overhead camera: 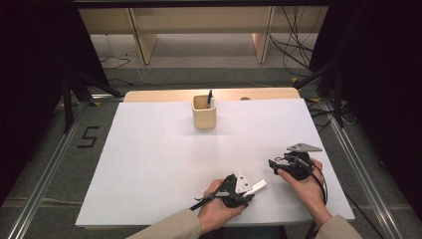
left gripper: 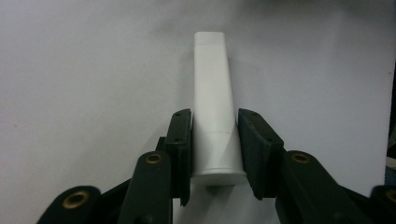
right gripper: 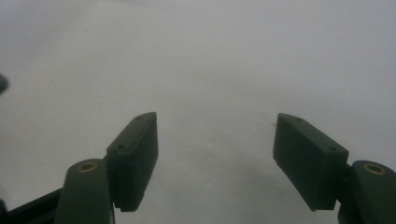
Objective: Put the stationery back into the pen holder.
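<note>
A: Where's the white tube [left gripper: 214,102] right now?

B: Lying flat on the white bench [overhead camera: 149,149], at the near edge, well short of the wooden pen cup [overhead camera: 204,112] at the far side. The left gripper [left gripper: 215,154] has it between its fingers [left gripper: 181,144], close to the tube's wider capped end.

A: Clenched on it?

B: In the left gripper view the left pad looks to be touching the tube's side, while a thin sliver of gap seems to remain at the right pad, so I'd say it is bracketed rather than firmly squeezed.

A: And the other hand?

B: The right gripper [right gripper: 215,163] sits a little to the right of the tube, fingers spread wide with nothing between them.

A: What could go wrong from here?

B: My guess is a slip. The tube is smooth, and the hold is near one end, so on lifting the long end could sag or swivel. If the pads close unevenly, the tube may roll or squirt out sideways. And if it is bound for the cup, a tilted tube could catch the rim or the pens [overhead camera: 210,98] already standing in it.
</note>
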A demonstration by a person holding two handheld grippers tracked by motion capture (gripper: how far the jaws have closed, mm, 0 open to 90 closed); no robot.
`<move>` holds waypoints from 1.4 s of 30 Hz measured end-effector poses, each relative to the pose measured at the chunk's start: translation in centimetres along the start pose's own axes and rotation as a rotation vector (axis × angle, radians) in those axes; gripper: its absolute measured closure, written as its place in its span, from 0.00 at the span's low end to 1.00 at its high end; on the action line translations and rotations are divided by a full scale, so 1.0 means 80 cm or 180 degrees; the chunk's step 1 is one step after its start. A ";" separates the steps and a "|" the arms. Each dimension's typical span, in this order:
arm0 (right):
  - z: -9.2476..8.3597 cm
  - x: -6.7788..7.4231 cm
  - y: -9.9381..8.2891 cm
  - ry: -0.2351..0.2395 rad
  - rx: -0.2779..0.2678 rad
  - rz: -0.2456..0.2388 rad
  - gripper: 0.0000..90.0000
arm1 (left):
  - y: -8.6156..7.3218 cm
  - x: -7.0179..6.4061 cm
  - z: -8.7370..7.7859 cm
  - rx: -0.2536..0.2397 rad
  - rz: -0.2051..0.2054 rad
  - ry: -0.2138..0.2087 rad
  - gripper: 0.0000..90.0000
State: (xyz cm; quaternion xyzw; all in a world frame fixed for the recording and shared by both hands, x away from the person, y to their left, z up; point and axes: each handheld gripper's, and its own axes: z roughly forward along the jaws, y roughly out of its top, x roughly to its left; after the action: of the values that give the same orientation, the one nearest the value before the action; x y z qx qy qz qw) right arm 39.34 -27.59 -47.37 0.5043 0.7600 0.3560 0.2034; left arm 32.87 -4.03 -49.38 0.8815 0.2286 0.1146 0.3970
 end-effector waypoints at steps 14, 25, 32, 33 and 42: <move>-0.001 -0.001 0.000 0.0015 -0.0011 0.0007 0.35 | 0.005 0.014 -0.008 0.0159 0.0159 -0.0229 0.74; 0.000 0.003 0.000 0.0123 -0.0026 -0.0070 0.35 | 0.020 0.050 -0.043 0.0309 0.0463 -0.0397 0.74; 0.001 0.013 0.002 0.0266 -0.0053 -0.0211 0.35 | 0.020 0.079 -0.066 0.0393 0.0460 -0.0430 0.74; 0.001 0.014 0.002 0.0295 -0.0060 -0.0246 0.35 | 0.020 0.083 -0.070 0.0425 0.0461 -0.0454 0.74; 0.003 0.036 0.004 0.0710 -0.0042 -0.0584 0.37 | 0.015 0.111 -0.091 0.0576 0.0572 -0.0508 0.74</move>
State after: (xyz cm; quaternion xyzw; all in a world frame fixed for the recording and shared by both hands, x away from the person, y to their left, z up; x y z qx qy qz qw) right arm 38.47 -24.80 -47.16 0.3887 0.8184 0.3948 0.1527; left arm 38.15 4.36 -43.52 0.9369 0.1260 0.0581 0.3210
